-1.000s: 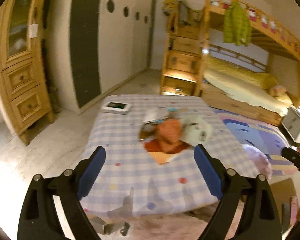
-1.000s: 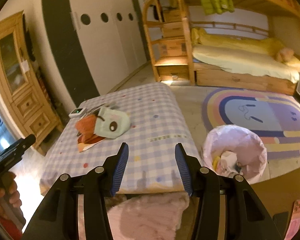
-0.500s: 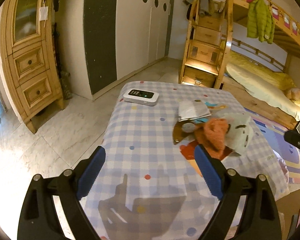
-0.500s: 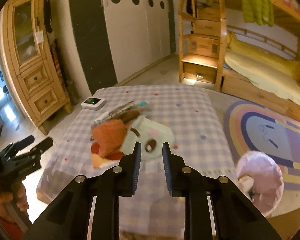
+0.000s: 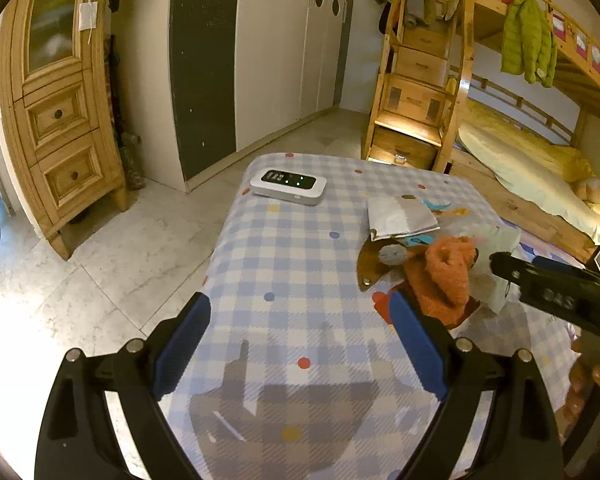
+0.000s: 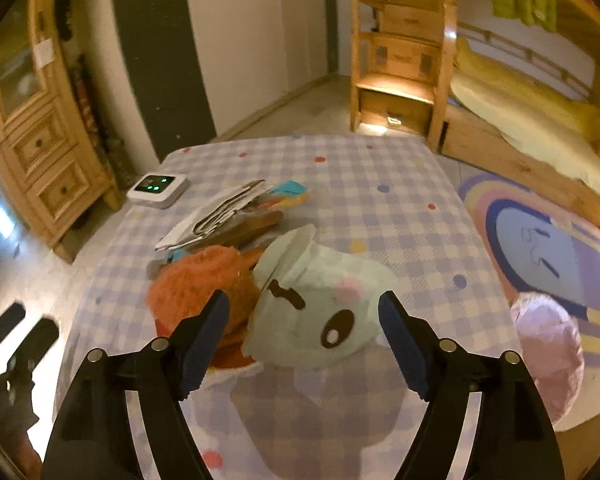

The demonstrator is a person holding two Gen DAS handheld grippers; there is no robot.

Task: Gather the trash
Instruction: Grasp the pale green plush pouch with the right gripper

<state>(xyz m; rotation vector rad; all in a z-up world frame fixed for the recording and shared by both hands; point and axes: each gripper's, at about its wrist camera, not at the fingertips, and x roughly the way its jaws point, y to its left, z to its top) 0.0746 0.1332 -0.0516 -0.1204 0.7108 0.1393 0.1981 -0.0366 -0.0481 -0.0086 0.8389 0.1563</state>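
A trash pile lies on the checked tablecloth [image 5: 300,256]: a pale green wrapper with a cartoon face [image 6: 320,292], an orange fuzzy piece [image 6: 196,284], folded silver-white paper [image 6: 216,216] and a brown scrap [image 5: 370,266]. My right gripper [image 6: 302,304] hovers just in front of the green wrapper, which shows between its jaws. The jaws are opening and the pads do not press on it. My left gripper [image 5: 296,312] stands open over bare cloth to the left of the pile, with the orange piece [image 5: 448,272] just beyond its right finger. One right finger [image 5: 540,286] reaches in from the right.
A white device with green lights [image 5: 288,186] sits at the table's far left corner. A pink-lined bin [image 6: 548,344] stands on the floor by the table's right side, next to a rainbow rug [image 6: 540,240]. A wooden cabinet [image 5: 60,120] and a bunk bed [image 5: 520,168] stand beyond.
The right gripper swung from the table's near edge and bin onto the pile, narrowed its jaws, then spread them around the green wrapper. The left gripper moved in over the table's left part.
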